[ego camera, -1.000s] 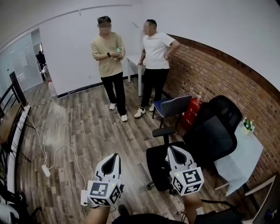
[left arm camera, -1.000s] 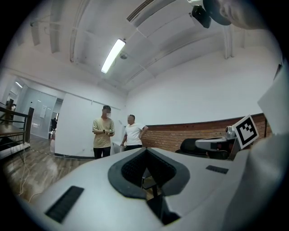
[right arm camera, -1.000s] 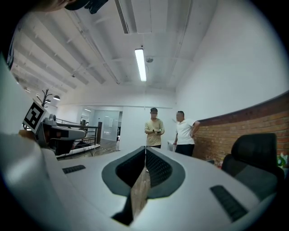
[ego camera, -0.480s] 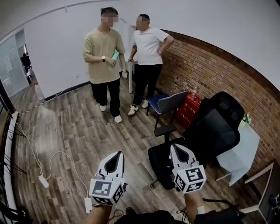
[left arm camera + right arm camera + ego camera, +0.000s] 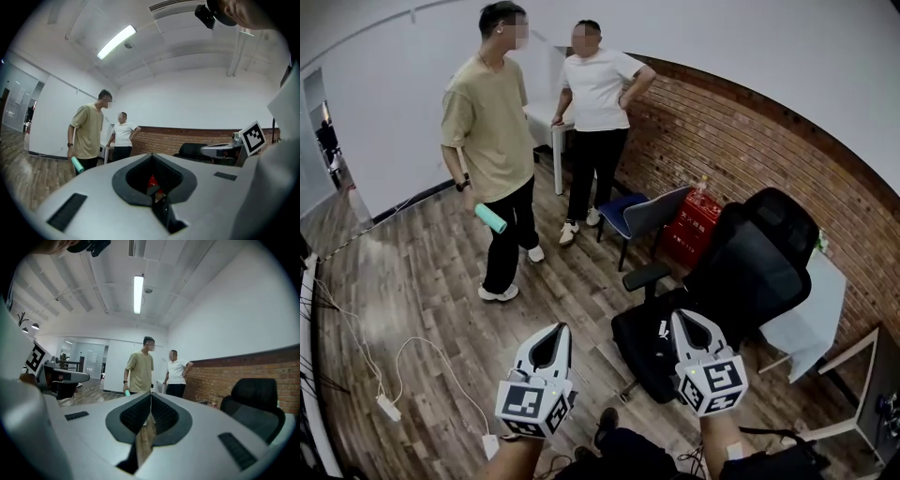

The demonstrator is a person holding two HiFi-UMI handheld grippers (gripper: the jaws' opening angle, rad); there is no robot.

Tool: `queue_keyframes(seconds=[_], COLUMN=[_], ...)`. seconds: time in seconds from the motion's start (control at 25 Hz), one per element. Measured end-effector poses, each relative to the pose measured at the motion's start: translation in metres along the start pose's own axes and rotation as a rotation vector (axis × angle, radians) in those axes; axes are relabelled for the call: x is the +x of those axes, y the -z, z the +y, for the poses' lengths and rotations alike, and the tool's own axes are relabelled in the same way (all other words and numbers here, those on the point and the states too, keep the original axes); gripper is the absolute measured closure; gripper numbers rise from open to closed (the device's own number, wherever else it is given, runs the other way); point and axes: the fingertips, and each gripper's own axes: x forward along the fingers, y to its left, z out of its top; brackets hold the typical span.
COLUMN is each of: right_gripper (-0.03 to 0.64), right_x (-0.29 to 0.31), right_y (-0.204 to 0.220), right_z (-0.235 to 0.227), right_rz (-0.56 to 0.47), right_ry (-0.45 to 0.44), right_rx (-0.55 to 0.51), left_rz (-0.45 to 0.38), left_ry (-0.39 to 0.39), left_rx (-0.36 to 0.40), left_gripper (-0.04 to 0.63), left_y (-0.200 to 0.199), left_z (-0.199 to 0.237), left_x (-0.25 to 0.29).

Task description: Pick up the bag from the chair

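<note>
A black bag (image 5: 643, 345) lies on the seat of the black office chair (image 5: 761, 267), low in the head view; its outline blends with the dark seat. My right gripper (image 5: 682, 320) hangs shut just above the bag's near side. My left gripper (image 5: 551, 331) is shut too, over the wooden floor left of the chair. Both hold nothing. In the right gripper view the jaws (image 5: 151, 394) meet at a point, with the chair back (image 5: 253, 401) at the right. The left gripper's jaws (image 5: 152, 157) are also together.
Two people stand ahead: one in a beige shirt (image 5: 492, 131) holding a teal cylinder (image 5: 491, 218), one in white (image 5: 595, 94) by the brick wall. A blue chair (image 5: 642, 216), a red box (image 5: 689, 230), a white table (image 5: 806, 323) and a floor power strip (image 5: 387, 407) surround.
The view has moved closer to the chair. The person in beige stepped forward and left and lowered the arm with the teal cylinder. Both grippers stay shut.
</note>
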Motion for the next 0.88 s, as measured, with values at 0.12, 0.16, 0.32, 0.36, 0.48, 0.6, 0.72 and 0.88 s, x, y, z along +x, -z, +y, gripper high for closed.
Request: queue_keyframes(seconds=[0.12, 0.16, 0.32, 0.36, 0.48, 0.6, 0.72, 0.88], right_gripper=[0.600, 0.600, 0.600, 0.600, 0.600, 0.600, 0.600, 0.600], right_x=[0.011, 0.015, 0.032, 0.038, 0.054, 0.068, 0.076, 0.088], right_y=[0.001, 0.001, 0.007, 0.007, 0.009, 0.015, 0.019, 0.019], right_z=[-0.012, -0.018, -0.037, -0.043, -0.062, -0.082, -0.103, -0.132], right_rz=[-0.007, -0.009, -0.008, -0.010, -0.007, 0.007, 0.018, 0.013], right_ry=[0.029, 0.040, 0.085, 0.095, 0.128, 0.158, 0.185, 0.218], right_rx=[0.008, 0.011, 0.035, 0.040, 0.060, 0.073, 0.075, 0.076], left_rz=[0.006, 0.008, 0.032, 0.034, 0.040, 0.054, 0.056, 0.052], left_ry=[0.030, 0.040, 0.083, 0.097, 0.140, 0.176, 0.215, 0.246], left_rx=[0.005, 0.009, 0.011, 0.016, 0.027, 0.020, 0.026, 0.032], left_gripper=[0.586, 0.586, 0.586, 0.585, 0.586, 0.585, 0.586, 0.585], left_y=[0.002, 0.003, 0.005, 0.004, 0.004, 0.008, 0.010, 0.010], left_z=[0.003, 0.003, 0.008, 0.009, 0.009, 0.007, 0.001, -0.006], left_x=[0.021, 0.029, 0.064, 0.074, 0.105, 0.138, 0.166, 0.205])
